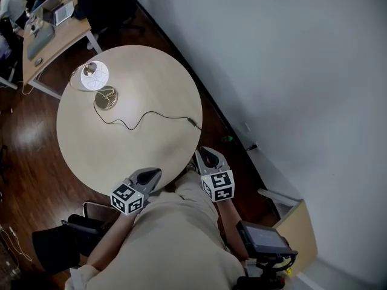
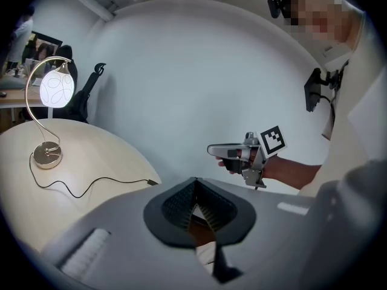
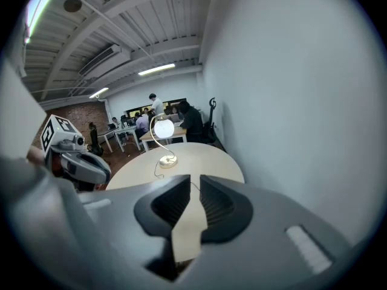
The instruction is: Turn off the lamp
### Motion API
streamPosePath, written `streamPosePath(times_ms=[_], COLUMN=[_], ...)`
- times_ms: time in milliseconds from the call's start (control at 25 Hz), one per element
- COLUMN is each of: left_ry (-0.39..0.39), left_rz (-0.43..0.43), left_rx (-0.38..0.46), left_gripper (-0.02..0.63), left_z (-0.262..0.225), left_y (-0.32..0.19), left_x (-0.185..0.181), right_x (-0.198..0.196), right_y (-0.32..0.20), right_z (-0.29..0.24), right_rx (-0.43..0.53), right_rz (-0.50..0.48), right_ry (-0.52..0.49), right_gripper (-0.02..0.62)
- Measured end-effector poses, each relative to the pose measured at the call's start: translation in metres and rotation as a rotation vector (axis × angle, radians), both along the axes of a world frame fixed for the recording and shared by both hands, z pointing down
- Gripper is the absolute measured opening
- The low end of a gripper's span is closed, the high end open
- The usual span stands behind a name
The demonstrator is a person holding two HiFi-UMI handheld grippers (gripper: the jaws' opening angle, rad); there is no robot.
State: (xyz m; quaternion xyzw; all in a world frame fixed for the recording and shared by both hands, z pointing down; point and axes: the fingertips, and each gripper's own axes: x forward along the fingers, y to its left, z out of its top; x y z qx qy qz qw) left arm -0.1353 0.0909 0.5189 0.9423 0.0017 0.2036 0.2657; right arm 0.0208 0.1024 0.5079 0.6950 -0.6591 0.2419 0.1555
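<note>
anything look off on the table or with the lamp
Nothing stands out. The lamp stands upright and lit on the round table, and its cord trails in loose curves toward the edge by the wall. No spill or damage shows.

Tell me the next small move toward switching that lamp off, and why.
Probably carry the left gripper forward over the table toward the lamp. The lamp is lit and stands at the far left, nearer that gripper's side, while it and the right gripper hang at the near edge, well short of it. No switch can be made out yet.
</note>
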Motion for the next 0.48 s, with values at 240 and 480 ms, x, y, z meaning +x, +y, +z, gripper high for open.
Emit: streamPosePath(times_ms=[240,480], left_ry=[-0.013,-0.024], left_rz=[-0.036,-0.105], left_rx=[0.001,0.005], left_gripper=[-0.020,-0.021], left_z=[-0.004,-0.006], left_y=[-0.011,-0.026], left_x=[0.062,0.102], right_x=[0.054,0.093], right_y=[-0.034,-0.060], right_z=[0.017,0.052], right_rx=[-0.042,-0.112], right_rz=[-0.093,-0.177], right_ry=[0.012,0.015], right_gripper=[0.049,0.049])
